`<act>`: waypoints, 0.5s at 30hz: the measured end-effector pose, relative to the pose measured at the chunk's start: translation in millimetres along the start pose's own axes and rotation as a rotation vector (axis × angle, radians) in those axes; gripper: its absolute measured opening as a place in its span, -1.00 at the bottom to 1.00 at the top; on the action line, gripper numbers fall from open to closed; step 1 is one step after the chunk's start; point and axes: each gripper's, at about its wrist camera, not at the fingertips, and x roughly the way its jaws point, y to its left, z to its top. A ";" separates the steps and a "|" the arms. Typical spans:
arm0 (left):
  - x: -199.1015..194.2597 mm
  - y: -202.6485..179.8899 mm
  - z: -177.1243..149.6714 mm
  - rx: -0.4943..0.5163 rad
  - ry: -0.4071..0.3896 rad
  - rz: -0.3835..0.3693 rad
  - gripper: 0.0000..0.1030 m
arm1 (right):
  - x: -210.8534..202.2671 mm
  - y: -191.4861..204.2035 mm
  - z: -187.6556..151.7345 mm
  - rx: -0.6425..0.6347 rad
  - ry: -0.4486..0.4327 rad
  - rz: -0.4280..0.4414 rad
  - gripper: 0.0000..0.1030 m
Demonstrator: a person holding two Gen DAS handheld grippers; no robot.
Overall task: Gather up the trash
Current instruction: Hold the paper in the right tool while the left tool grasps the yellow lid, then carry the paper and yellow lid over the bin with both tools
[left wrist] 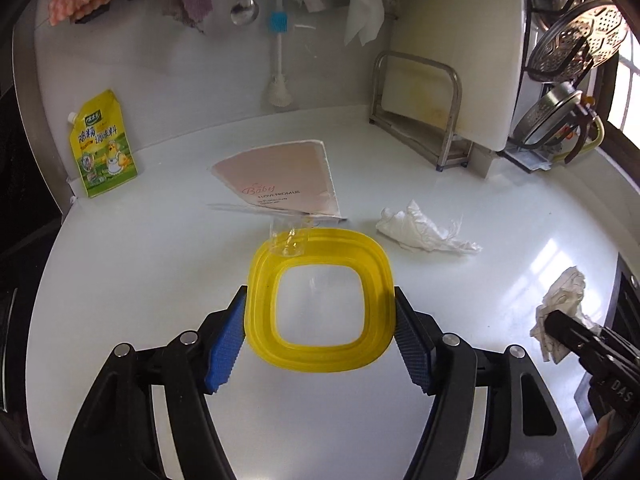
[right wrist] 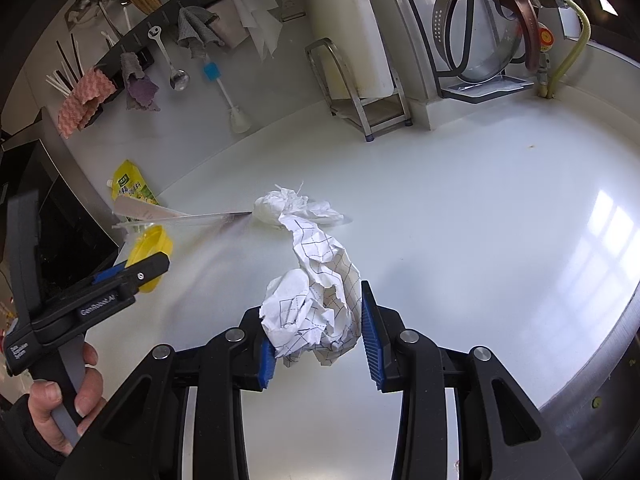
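Observation:
My left gripper (left wrist: pixel 320 320) is shut on a yellow square container (left wrist: pixel 320 300), its fingers pressing both sides; the container is seen from above with a clear wrapper (left wrist: pixel 288 240) on its far rim. My right gripper (right wrist: pixel 318 328) is open around a crumpled grid-printed paper (right wrist: pixel 316 304) on the white counter; whether the pads touch the paper, I cannot tell. A crumpled white tissue (right wrist: pixel 292 208) lies beyond it, also in the left wrist view (left wrist: pixel 424 232). A pink paper cone (left wrist: pixel 284 180) lies flat behind the container. The left gripper and container also show in the right wrist view (right wrist: pixel 148 256).
A yellow seasoning pouch (left wrist: pixel 102 144) leans at the back left. A metal rack with a cutting board (left wrist: pixel 424 104) and pot lids (right wrist: pixel 480 28) stand at the back right. Cloths, a ladle and a brush (left wrist: pixel 278 60) hang on the wall. The counter edge (right wrist: pixel 592 364) curves at the right.

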 end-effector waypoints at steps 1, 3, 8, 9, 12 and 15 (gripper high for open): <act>-6.0 0.4 2.3 0.001 -0.019 -0.008 0.29 | 0.0 0.4 -0.1 -0.001 0.000 0.001 -0.33; -17.5 0.5 7.7 0.006 -0.062 -0.015 0.29 | -0.6 1.5 -0.5 -0.003 -0.001 0.003 -0.33; -39.4 -1.3 16.9 0.027 -0.140 -0.038 0.29 | -2.0 2.4 -0.7 -0.008 -0.005 0.008 -0.33; -43.2 -1.8 17.5 0.027 -0.150 -0.048 0.29 | -2.2 2.5 -0.8 -0.008 -0.005 0.009 -0.33; -55.5 -3.8 20.9 0.039 -0.193 -0.067 0.29 | -2.9 2.9 -0.7 -0.009 -0.008 0.011 -0.33; -65.2 -6.9 22.8 0.059 -0.219 -0.074 0.29 | -3.6 3.9 -1.0 -0.011 -0.010 0.013 -0.33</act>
